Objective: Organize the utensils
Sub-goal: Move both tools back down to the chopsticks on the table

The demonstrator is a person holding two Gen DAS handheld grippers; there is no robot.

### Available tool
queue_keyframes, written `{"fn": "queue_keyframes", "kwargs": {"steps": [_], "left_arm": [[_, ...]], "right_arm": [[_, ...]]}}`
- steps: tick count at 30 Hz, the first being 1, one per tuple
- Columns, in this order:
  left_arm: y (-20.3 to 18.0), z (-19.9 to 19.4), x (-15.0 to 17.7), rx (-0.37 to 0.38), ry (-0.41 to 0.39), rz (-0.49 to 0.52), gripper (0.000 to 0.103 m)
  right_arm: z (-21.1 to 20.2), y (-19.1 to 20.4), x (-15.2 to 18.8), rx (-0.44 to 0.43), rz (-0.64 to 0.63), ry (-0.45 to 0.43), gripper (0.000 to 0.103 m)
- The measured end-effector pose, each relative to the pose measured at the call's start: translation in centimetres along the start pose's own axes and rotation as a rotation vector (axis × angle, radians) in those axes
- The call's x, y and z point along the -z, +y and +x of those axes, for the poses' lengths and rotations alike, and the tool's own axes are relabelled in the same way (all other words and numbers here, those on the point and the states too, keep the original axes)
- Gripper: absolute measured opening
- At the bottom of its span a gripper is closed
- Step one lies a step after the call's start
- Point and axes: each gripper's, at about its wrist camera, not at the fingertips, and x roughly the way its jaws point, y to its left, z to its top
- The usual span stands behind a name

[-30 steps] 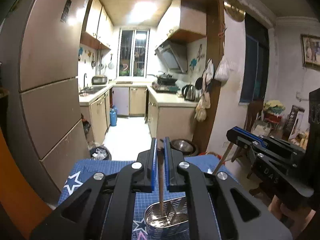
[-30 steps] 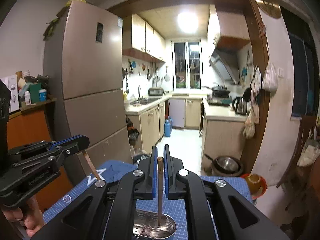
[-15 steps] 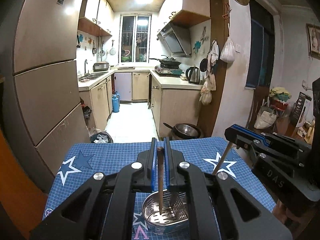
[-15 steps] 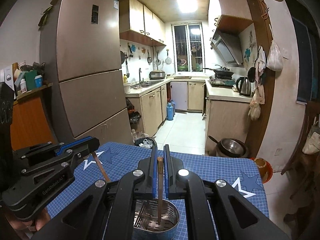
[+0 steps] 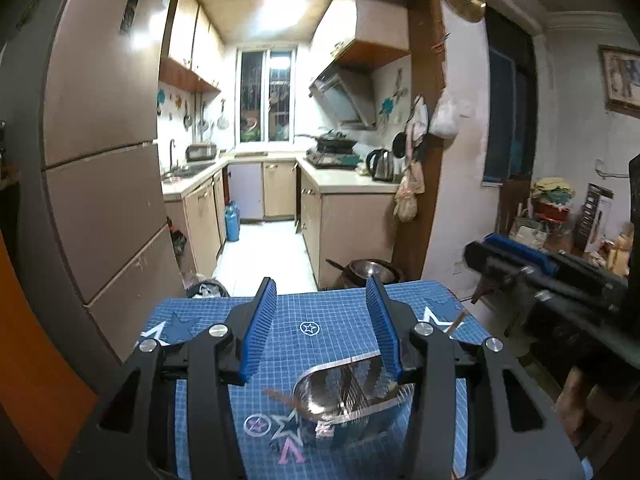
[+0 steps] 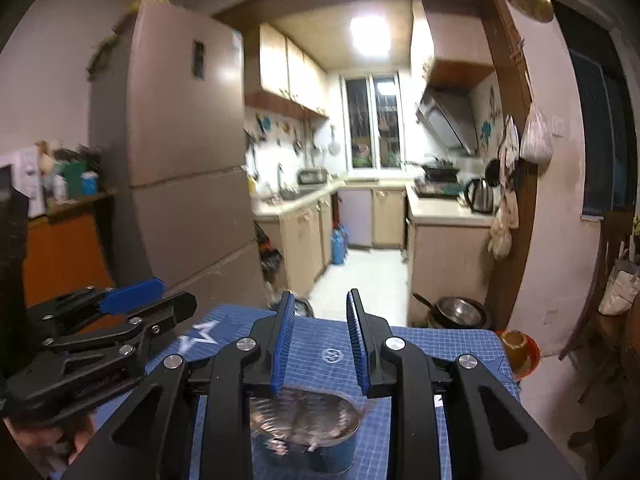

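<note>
A metal utensil holder (image 5: 352, 390) stands on the blue star-print mat (image 5: 316, 316), with thin utensils inside it; it also shows blurred in the right wrist view (image 6: 304, 420). My left gripper (image 5: 320, 320) is open and empty, its blue pads spread above the holder. A brown stick (image 5: 282, 396) lies across the holder's left rim. My right gripper (image 6: 320, 334) is open and empty just above the holder. Each gripper shows in the other's view, the right one (image 5: 520, 268) and the left one (image 6: 120, 312).
The table's far edge faces a kitchen doorway. A tall fridge (image 6: 176, 152) stands at the left. A metal pot (image 6: 456, 312) and an orange bowl (image 6: 516, 352) sit on the floor beyond the table. A chair (image 6: 608, 280) stands at the right.
Both grippers have opened and let go of the brown sticks they held. The sticks have dropped at the holder. Both views are blurred by motion.
</note>
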Motion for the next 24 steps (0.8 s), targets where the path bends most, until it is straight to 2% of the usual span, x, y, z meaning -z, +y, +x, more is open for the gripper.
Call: {"fn": "queue_keyframes", "kwargs": {"steps": [3, 5, 7, 10, 12, 14, 17, 20, 24], "left_arm": [[0.9, -5.8, 3.2, 0.012, -0.034, 0.024, 0.055], [1.9, -9.9, 7.4, 0.009, -0.026, 0.063, 0.059], [2.9, -12.3, 11.4, -0.011, 0.009, 0.087, 0.059], [5.1, -14.5, 19.4, -0.02, 0.127, 0.058, 0.059], [5.9, -14.8, 23.6, -0.037, 0.199, 0.039, 0.059], [6.6, -15.1, 26.9, -0.008, 0.249, -0.018, 0.057], [6.2, -15.3, 29.8, 0.009, 0.273, -0.025, 0.055], [5.3, -14.9, 30.5, 0.042, 0.275, -0.024, 0.054], [4.8, -14.7, 31.1, 0.049, 0.275, 0.008, 0.054]], "right_arm": [[-6.8, 1.7, 3.2, -0.066, -0.012, -0.038, 0.034], [-11.3, 2.7, 7.2, -0.094, -0.017, -0.042, 0.034], [-14.7, 4.0, 11.8, -0.098, -0.047, -0.026, 0.034], [-18.2, 6.2, 21.3, -0.123, -0.04, 0.081, 0.032], [-18.8, 7.6, 26.2, -0.132, -0.023, 0.165, 0.024], [-19.2, 9.0, 30.2, -0.138, 0.006, 0.233, 0.018], [-19.1, 10.4, 33.5, -0.127, 0.009, 0.291, 0.017], [-19.0, 11.4, 34.1, -0.096, -0.015, 0.288, 0.017], [-18.9, 11.4, 33.7, -0.093, -0.016, 0.284, 0.017]]}}
